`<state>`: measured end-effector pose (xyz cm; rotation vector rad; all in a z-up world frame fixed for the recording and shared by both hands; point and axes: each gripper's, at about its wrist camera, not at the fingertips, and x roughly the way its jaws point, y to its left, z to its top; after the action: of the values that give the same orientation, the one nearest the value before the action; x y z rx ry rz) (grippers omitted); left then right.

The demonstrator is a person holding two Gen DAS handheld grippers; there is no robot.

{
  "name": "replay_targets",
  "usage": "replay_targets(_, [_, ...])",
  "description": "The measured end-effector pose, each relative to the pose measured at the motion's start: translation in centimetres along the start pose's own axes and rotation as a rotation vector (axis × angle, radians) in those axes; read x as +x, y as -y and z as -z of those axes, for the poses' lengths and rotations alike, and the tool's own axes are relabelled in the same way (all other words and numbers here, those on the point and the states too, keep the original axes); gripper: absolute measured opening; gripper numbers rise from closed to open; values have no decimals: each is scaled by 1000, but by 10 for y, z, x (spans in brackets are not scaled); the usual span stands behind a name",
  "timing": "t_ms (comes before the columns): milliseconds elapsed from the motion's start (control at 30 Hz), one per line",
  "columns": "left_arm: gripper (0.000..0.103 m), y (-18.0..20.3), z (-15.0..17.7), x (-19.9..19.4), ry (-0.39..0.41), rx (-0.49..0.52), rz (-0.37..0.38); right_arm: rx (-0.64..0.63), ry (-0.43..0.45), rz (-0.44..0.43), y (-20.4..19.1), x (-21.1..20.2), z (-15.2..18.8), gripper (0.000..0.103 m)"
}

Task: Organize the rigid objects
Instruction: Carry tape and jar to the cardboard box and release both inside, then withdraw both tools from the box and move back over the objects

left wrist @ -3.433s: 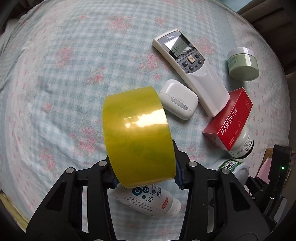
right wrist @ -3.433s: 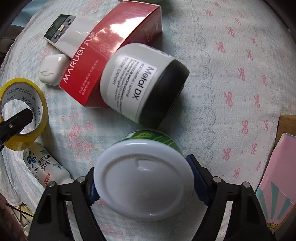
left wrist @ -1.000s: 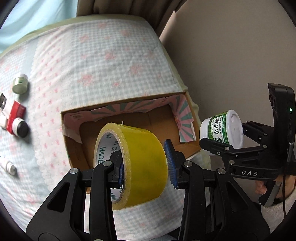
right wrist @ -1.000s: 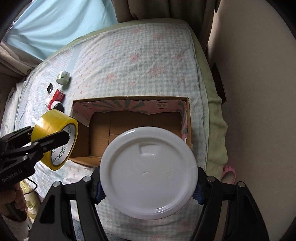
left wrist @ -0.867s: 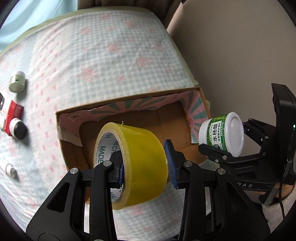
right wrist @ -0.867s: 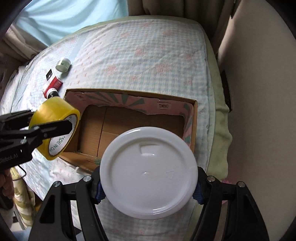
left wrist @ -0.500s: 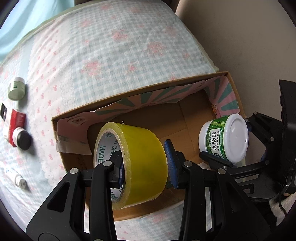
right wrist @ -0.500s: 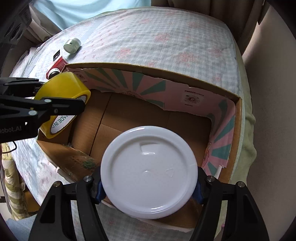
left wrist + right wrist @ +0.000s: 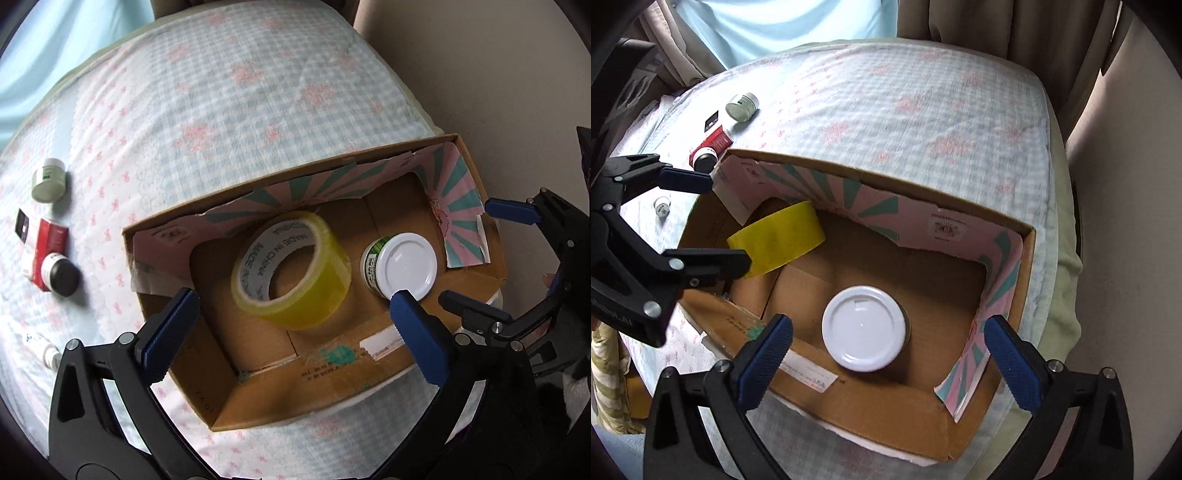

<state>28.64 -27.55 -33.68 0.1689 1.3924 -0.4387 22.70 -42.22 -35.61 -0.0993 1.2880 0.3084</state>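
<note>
Left wrist view: left gripper (image 9: 291, 314) has just sprung wide open, nothing between its blue pads. Cardboard box (image 9: 476, 184) sits on the bedspread (image 9: 221, 92) right below/ahead of the fingers. Inside the box: yellow tape roll (image 9: 291, 273), tilted, w/ its hole showing, between the two fingers but clear of both; white-lidded jar (image 9: 400, 266) just right of the roll, lid up, near the right finger's tip. Right gripper (image 9: 491, 254) hangs off to the right, over the box's end. Far left, outside the box: green jar (image 9: 48, 181), red carton (image 9: 50, 243), black-capped bottle (image 9: 61, 273).

Right wrist view: right gripper (image 9: 886, 343) also just opened wide, holding nothing. The jar (image 9: 864, 328) stands on the box (image 9: 1028, 258) floor between and below the fingers, touching neither. Tape roll (image 9: 779, 236) lies to the left in the same box, under the left gripper (image 9: 716, 240), whose fingers are spread.
</note>
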Motion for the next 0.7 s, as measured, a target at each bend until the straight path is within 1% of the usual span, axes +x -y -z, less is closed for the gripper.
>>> replay_targets(67, [103, -3, 6, -7, -1, -8, 2, 46, -7, -27, 2, -2, 4, 103])
replay_targets(100, [103, -5, 7, -9, -2, -9, 1, 61, 4, -34, 2, -4, 6, 103])
replay_targets(167, [103, -5, 11, -12, -5, -7, -3, 75, 23, -27, 1, -11, 7, 103])
replay_targets(400, [103, -2, 25, -35, 24, -5, 3, 53, 50, 16, -8, -37, 7, 103])
replay_targets(567, [103, 2, 34, -60, 56, -1, 2, 38, 78, 49, -16, -60, 6, 103])
replay_targets(700, [103, -3, 47, -90, 83, -18, 30, 20, 106, 36, -28, -82, 4, 103])
